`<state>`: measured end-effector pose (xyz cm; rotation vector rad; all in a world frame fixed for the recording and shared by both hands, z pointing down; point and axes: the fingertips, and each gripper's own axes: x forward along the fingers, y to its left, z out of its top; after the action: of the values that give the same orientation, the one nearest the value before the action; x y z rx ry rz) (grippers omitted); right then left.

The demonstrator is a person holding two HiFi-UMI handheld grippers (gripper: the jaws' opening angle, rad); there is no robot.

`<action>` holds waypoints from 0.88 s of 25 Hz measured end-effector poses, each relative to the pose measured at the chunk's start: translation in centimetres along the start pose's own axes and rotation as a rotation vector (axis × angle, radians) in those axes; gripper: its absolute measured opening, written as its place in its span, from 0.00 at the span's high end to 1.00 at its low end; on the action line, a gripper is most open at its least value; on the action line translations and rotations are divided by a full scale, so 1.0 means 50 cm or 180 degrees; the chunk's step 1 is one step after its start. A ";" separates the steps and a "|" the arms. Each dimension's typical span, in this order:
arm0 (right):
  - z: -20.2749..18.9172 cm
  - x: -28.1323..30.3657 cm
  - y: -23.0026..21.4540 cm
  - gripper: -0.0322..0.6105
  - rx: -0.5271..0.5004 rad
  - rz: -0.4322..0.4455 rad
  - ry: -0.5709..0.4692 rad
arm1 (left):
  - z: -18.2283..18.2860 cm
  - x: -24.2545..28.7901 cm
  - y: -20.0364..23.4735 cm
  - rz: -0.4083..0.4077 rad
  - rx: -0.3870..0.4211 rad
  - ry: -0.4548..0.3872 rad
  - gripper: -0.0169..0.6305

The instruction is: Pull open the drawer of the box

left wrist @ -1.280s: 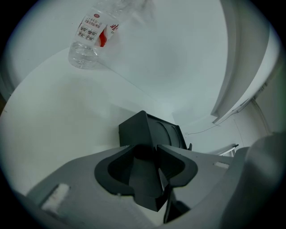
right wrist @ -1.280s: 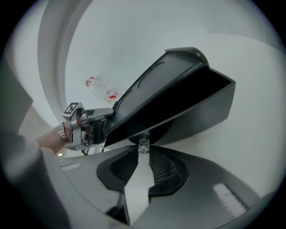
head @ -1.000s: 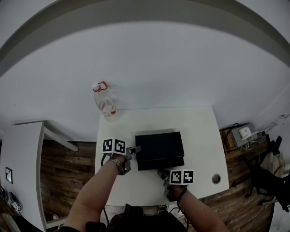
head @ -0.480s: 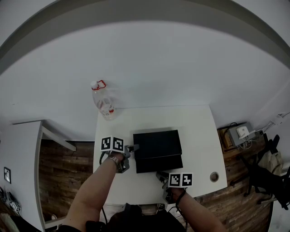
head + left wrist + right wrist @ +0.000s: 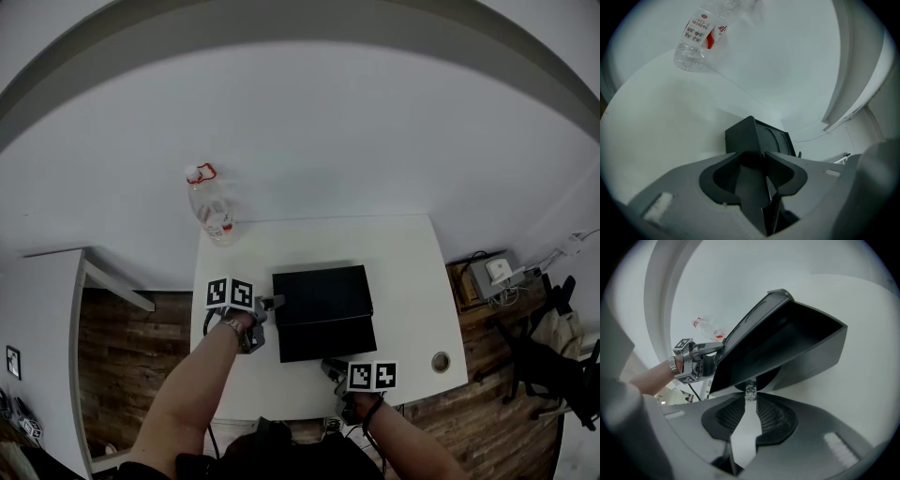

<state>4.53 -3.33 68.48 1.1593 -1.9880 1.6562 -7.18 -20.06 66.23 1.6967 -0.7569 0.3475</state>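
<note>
Table (image 5: 408, 272): white, with a black box (image 5: 322, 292) at its middle. The drawer (image 5: 328, 341) stands partly out of the box on the side nearest the person.

Left tongs (image 5: 272, 304): at the box's left side, pointing slantwise down and across to the right. The jaws are closed on the near left corner of the box. The left forearm (image 5: 187, 394) reaches in from the lower left, wrist straight, a watch band on it.

Right tongs (image 5: 330, 367): at the drawer's front, pointing slantwise down and away from the person. The jaws are pinched on the small knob (image 5: 750, 391) at the middle of the drawer front. The right forearm (image 5: 408, 445) comes up from the lower edge.

Bottle (image 5: 210, 210): clear plastic, at the far left corner of the table, well apart from the box.
</note>
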 end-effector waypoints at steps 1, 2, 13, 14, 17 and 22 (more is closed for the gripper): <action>-0.004 -0.002 0.000 0.83 0.0004 0.0000 0.0004 | 0.000 0.000 0.000 -0.0003 -0.0003 0.0000 0.71; -0.007 -0.003 -0.001 0.83 0.0011 0.0000 0.0009 | 0.000 0.000 -0.001 -0.0006 -0.0006 0.0001 0.71; -0.036 -0.012 -0.005 0.83 0.0040 -0.0008 0.0033 | 0.001 0.002 0.000 -0.0003 0.0020 0.0019 0.71; -0.038 -0.013 -0.007 0.83 0.0045 -0.0009 0.0033 | 0.001 0.002 0.000 -0.0002 0.0023 0.0020 0.71; -0.047 -0.017 -0.009 0.83 0.0057 -0.0014 0.0046 | 0.002 0.001 -0.001 0.0001 0.0027 0.0019 0.71; -0.056 -0.021 -0.011 0.83 0.0097 0.0004 0.0007 | 0.002 0.001 0.000 0.0005 0.0039 0.0018 0.71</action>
<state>4.88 -0.33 68.94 1.1664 -1.9690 1.6934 -7.14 -20.16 66.24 1.7059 -0.7536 0.3585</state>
